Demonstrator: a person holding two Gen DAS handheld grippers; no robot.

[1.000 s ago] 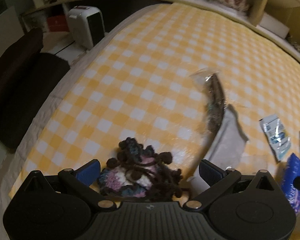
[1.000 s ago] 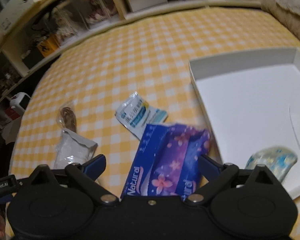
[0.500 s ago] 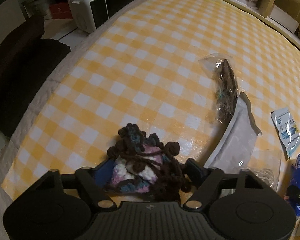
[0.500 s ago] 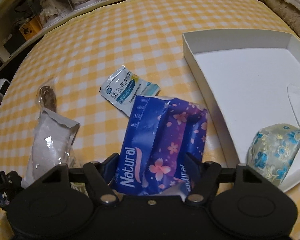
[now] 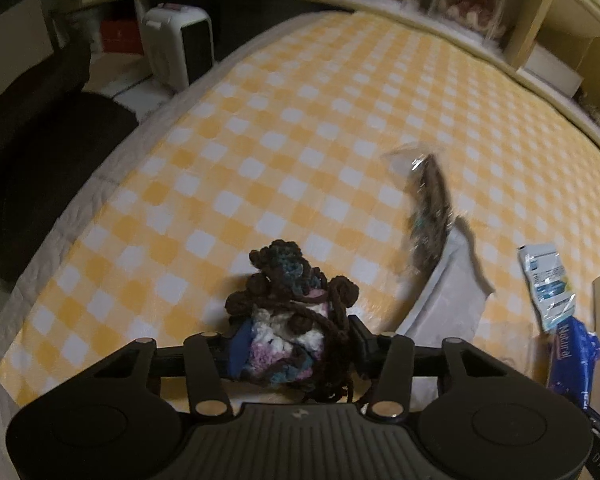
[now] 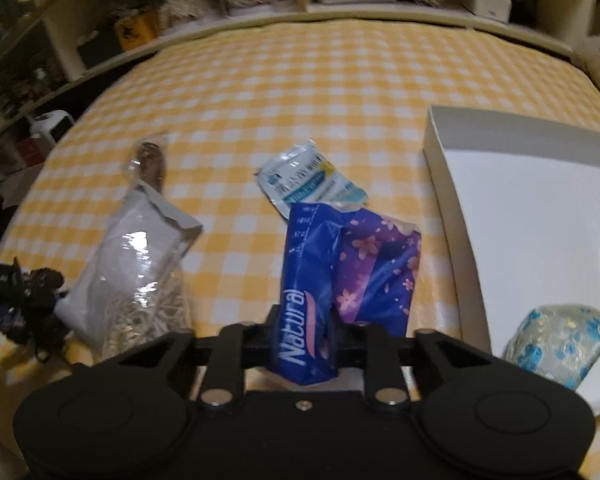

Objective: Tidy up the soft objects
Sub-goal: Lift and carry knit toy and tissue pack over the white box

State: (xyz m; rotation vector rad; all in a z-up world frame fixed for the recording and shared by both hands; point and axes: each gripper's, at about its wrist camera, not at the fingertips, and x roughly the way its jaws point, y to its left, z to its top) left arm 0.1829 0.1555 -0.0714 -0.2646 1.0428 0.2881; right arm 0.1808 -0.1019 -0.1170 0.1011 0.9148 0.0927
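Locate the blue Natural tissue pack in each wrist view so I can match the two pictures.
Left wrist: blue Natural tissue pack at the far right edge, low.
Right wrist: centre, pinched in the right gripper.
Shared landmark: light-blue sachet, just beyond the pack in both.

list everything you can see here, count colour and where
crochet piece: 1, brown, blue, pink and white, clamped in the left gripper
tissue pack: 1, blue and purple, clamped in the right gripper
sachet: 1, white and blue, on the cloth beyond the tissue pack
clear bag: 1, white contents, left of the tissue pack
brown packet: 1, in clear wrap, beyond the clear bag
box: 1, white, open, at right
pouch: 1, pale with blue flowers, inside the box
tablecloth: 1, yellow and white check
heater: 1, white, beside the table
left gripper: 1, black
right gripper: 1, black
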